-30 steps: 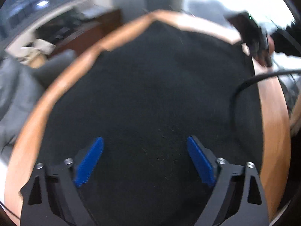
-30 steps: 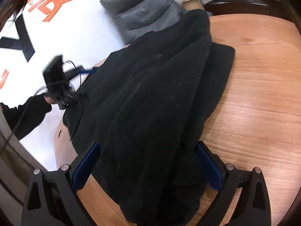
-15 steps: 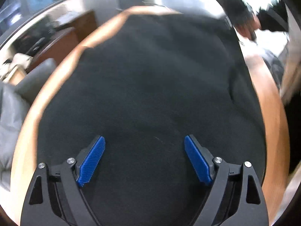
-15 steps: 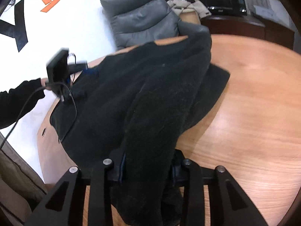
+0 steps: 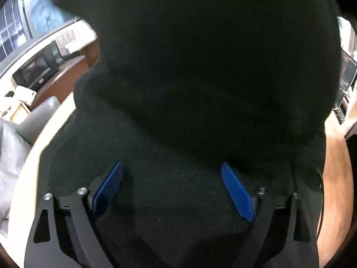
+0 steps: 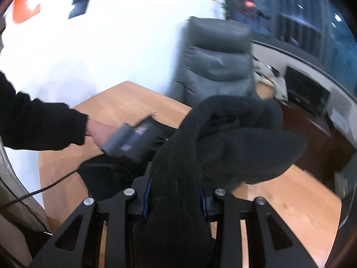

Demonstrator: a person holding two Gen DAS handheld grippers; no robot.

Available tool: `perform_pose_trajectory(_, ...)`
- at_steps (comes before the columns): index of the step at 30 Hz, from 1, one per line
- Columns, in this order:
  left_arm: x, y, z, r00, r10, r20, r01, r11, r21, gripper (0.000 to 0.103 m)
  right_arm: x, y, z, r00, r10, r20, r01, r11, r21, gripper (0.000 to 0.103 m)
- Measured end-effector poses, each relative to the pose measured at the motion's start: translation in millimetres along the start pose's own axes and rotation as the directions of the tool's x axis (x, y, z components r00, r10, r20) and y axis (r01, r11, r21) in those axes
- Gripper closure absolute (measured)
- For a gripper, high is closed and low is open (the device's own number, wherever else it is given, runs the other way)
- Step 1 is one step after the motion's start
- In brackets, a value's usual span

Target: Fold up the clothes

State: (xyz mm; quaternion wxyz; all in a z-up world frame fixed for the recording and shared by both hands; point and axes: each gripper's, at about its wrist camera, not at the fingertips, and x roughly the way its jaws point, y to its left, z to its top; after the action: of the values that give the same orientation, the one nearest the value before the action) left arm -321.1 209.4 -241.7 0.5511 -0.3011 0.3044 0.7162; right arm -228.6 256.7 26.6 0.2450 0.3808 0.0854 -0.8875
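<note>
A black fleece garment [image 5: 200, 89] fills most of the left wrist view, one part lying flat on the wooden table [image 5: 337, 178] and another part raised above it. My left gripper [image 5: 174, 187] is open, its blue pads [image 5: 236, 189] resting over the flat cloth with nothing between them. My right gripper [image 6: 174, 198] is shut on a thick fold of the black garment [image 6: 223, 138] and holds it lifted over the table [image 6: 125, 102]. The left gripper [image 6: 131, 140] shows blurred in the right wrist view, held by a hand in a black sleeve.
A grey leather chair [image 6: 216, 60] stands behind the table, also in the left wrist view [image 5: 33, 120]. A dark cabinet with a microwave [image 5: 35, 69] lies beyond. A black cable [image 6: 44, 187] trails off the table's left edge. A white wall with orange lettering [image 6: 89, 33] is behind.
My right gripper closed on the garment's edge and lifted it up and over toward the left gripper. The raised cloth now hangs in front of the left camera. The left gripper stayed open.
</note>
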Motion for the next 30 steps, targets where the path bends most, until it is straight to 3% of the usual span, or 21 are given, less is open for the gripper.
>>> perform_pose_trajectory(3, -33, 2, -16, 1.000, 0.008, 0.026, -0.008, 1.000, -0.017, 0.017, 20, 18, 7, 0.999, -0.002, -0.033, 0.001, 0.999, -0.035, 0.069)
perform_pose_trajectory(5, -52, 2, -41, 1.000, 0.014, -0.001, -0.014, 1.000, -0.019, 0.017, 23, 17, 5, 0.999, -0.003, -0.036, 0.002, 1.000, -0.021, 0.069)
perform_pose_trajectory(9, -57, 3, -71, 0.999, 0.004, 0.035, 0.000, 0.994, -0.109, 0.015, 25, 22, 3, 1.000, 0.005, -0.024, -0.005, 1.000, -0.013, 0.069)
perform_pose_trajectory(19, -17, -10, -47, 0.996, 0.016, 0.087, -0.006, 0.994, -0.108, 0.011, 77, 51, 15, 0.997, 0.054, -0.052, -0.057, 0.997, -0.056, 0.069)
perform_pose_trajectory(22, -21, -8, -48, 0.995, 0.012, 0.100, -0.001, 0.994, -0.110, 0.011, 83, 50, 7, 0.996, 0.061, -0.070, -0.063, 0.997, -0.034, 0.069)
perform_pose_trajectory(27, -60, -1, -71, 0.989, 0.046, 0.140, -0.019, 0.982, -0.187, 0.008, 69, 55, 11, 0.997, 0.063, -0.042, -0.065, 0.997, -0.046, 0.069)
perform_pose_trajectory(30, -53, -5, -78, 0.991, 0.065, 0.117, -0.039, 0.976, -0.215, 0.006, 66, 54, 19, 0.997, 0.079, -0.003, -0.079, 0.996, -0.031, 0.069)
